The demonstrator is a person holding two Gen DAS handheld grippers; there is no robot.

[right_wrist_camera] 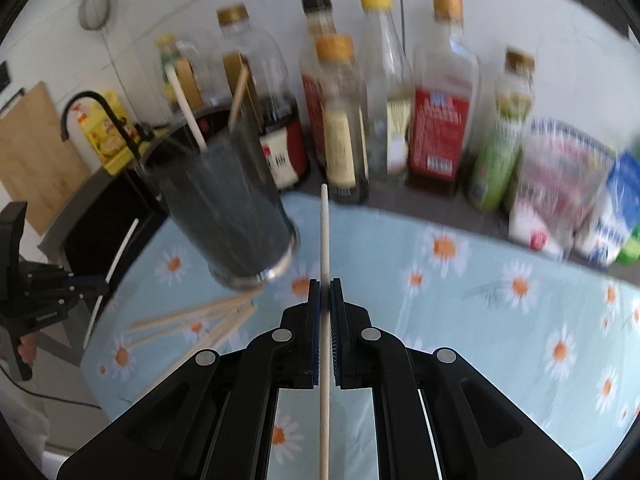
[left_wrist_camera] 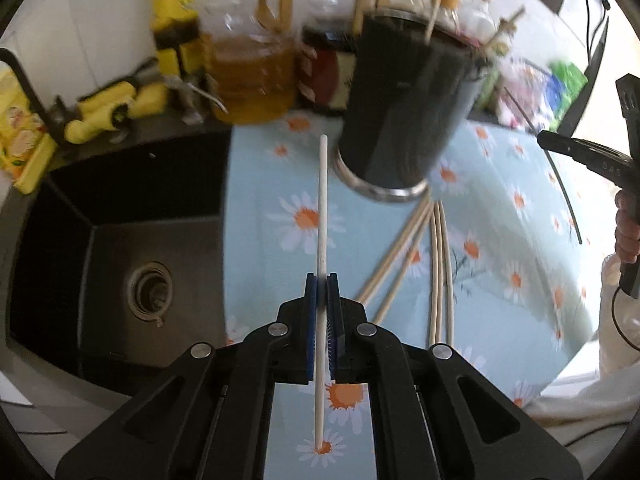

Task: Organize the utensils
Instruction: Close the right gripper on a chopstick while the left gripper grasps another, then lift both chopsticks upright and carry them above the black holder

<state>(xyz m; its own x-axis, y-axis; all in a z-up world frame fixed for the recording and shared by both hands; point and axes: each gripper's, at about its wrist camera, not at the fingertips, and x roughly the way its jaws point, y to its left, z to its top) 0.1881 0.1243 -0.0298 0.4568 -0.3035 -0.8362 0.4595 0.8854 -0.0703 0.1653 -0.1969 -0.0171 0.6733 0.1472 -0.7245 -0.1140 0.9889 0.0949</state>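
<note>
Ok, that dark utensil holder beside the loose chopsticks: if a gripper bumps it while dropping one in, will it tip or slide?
The dark utensil holder looks tall and narrow, so a knock near the rim would probably tip it. Its metal base ring sits on the daisy cloth, so it may slide little. It holds only a few chopsticks, so it is likely light.

The cloth (right_wrist_camera: 460, 320) under everything is smooth, pale blue with printed daisies. The utensil holder (left_wrist_camera: 404, 112) looks like dark, matt mesh with a shiny metal ring at its base. The loose chopsticks (left_wrist_camera: 438, 264) look like bare, matt wood. The sink (left_wrist_camera: 120, 240) is dull dark metal. The bottles (right_wrist_camera: 444, 92) are glossy clear glass or plastic with paper labels.
</note>
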